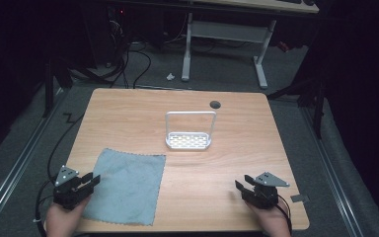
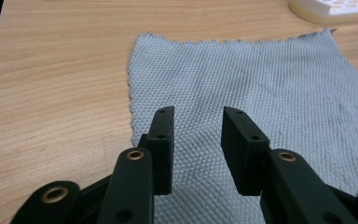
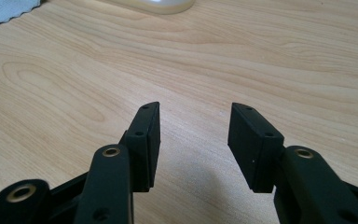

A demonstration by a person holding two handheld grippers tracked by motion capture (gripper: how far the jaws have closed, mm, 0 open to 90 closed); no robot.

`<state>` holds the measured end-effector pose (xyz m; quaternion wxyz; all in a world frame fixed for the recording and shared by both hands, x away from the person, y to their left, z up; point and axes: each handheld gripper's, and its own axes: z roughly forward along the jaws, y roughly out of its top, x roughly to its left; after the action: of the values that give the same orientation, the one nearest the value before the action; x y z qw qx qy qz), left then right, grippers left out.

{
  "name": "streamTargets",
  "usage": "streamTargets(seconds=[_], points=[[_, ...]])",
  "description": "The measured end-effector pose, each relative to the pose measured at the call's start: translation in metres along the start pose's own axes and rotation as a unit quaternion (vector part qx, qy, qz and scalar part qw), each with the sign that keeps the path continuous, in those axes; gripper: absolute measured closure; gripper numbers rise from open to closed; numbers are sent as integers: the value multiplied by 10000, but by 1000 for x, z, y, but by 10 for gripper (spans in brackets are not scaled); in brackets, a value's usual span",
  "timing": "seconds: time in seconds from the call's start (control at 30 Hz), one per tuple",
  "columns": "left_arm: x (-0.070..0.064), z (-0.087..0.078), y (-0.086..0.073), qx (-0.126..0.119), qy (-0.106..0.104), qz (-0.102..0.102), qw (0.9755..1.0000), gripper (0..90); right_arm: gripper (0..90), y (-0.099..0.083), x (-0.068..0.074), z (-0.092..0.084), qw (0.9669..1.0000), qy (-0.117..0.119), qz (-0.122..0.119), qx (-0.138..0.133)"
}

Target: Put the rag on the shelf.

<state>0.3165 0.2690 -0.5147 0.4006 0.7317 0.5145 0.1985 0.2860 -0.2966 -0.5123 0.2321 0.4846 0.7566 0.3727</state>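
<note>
We are only just starting: the grey cloth [image 1: 126, 186] is lying flat and untouched at the lower left of the high view, our left gripper [image 1: 92, 181] hovering part-open at its edge holding nothing, our right gripper [image 1: 243, 186] waiting wide and empty at lower right.

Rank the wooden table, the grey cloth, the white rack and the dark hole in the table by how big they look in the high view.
1. Wooden table
2. Grey cloth
3. White rack, though it lies farther from the camera than the cloth
4. Dark hole, smallest by far
</note>
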Motion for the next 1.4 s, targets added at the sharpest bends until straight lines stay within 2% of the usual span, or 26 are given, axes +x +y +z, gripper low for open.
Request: streamTargets(seconds=[0.23,0.33,0.37,0.4,0.43,0.47,0.5,0.53,0.57,0.6,0.67,0.77,0.8,0.83,0.87,0.9,0.97,1.07,1.1,1.13,1.2,1.27,1.3,1.33,1.4], points=[[-2,2,-1,48,-29,-3,10000,630,543,-1,-2,-2,10000,-4,-13,-55],[-5,2,-1,76,-61,55,9999,617,541,-1,-2,-1,10000,15,-30,-52],[-5,2,-1,76,-61,55,9999,648,541,-1,-2,-1,10000,15,-30,-52],[-6,3,-1,139,-168,131,9997,728,540,-1,-1,0,10000,14,-43,-21],[-8,4,-1,194,-185,213,9994,728,540,-1,-1,0,10000,14,-43,-21],[-15,8,0,463,-91,488,9977,848,540,-1,-1,1,10000,26,-74,-19],[-15,8,0,463,-91,488,9977,873,540,-1,-1,1,10000,23,-81,-19],[-21,13,-1,686,-29,702,9952,895,540,-1,-1,0,10000,23,-91,-29],[-21,13,-1,686,-29,702,9952,897,540,-1,-1,0,10000,23,-91,-29],[-26,18,-4,779,-27,871,9931,897,540,-1,-1,-1,10000,28,-81,-37],[-28,19,-4,774,-35,877,9931,897,540,-1,-1,-1,9999,36,-86,-48],[-36,21,-4,767,-153,964,9923,898,540,-1,-1,-1,9999,38,-86,-46],[-43,22,-4,761,-235,1067,9911,897,540,-1,0,0,10000,46,-73,-35],[-43,22,-4,761,-235,1067,9911,897,540,-1,0,0,10000,46,-73,-35],[-51,24,-4,777,-324,1130,9900,897,540,-1,0,1,9999,57,-92,-37],[-51,24,-4,777,-324,1130,9900,897,540,-1,0,1,9999,57,-92,-37],[-62,27,-4,757,-541,1165,9888,897,540,-1,0,1,9999,65,-100,-40],[-71,30,-3,751,-656,1214,9876,896,540,-1,0,1,10000,49,-80,-33],[-75,31,-3,756,-735,1244,9866,896,542,-1,0,1,10000,58,-72,-36],[-86,34,-2,766,-888,1292,9847,896,547,-1,0,2,9999,83,-72,-43],[-91,36,-2,781,-941,1309,9838,896,553,-1,1,3,9999,109,-77,-29],[-102,39,0,824,-1037,1351,9819,895,563,-1,2,4,9999,132,-95,-37],[-109,42,1,843,-1150,1341,9806,880,576,1,7,5,9996,230,-163,-76],[-113,43,2,861,-1230,1341,9795,880,576,1,7,5,9996,230,-163,-76],[-123,44,3,849,-1295,1431,9775,848,586,2,14,7,9993,273,-223,-81]])
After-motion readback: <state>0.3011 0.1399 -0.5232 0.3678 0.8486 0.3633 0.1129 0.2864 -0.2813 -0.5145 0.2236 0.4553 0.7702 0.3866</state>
